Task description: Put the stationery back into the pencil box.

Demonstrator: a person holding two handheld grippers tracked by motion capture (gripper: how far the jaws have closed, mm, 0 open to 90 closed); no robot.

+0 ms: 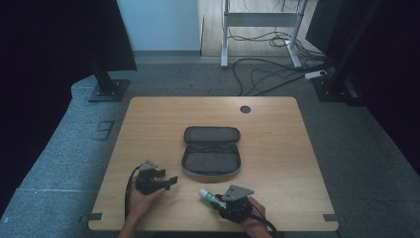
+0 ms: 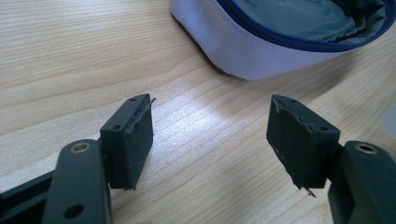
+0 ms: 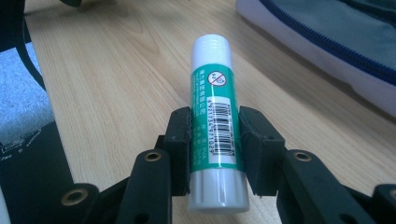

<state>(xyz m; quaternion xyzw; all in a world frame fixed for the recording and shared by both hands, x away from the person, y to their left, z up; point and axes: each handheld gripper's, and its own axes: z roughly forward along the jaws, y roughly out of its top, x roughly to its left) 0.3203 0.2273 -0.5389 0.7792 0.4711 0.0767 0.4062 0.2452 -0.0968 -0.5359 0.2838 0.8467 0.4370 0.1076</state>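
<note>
While the left gripper (image 2: 210,135) waits open, the right gripper (image 3: 214,149) clamps a glue stick (image 3: 215,121) near the tabletop's front edge, likely next carrying it into the open pouch (image 1: 211,159).

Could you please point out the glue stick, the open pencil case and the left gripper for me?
glue stick (image 3: 215,112): right gripper view, on its green label.
pencil case (image 1: 211,159): high view, on the grey lining of its open lower half.
left gripper (image 2: 210,135): left gripper view, midway between its open jaws.
</note>
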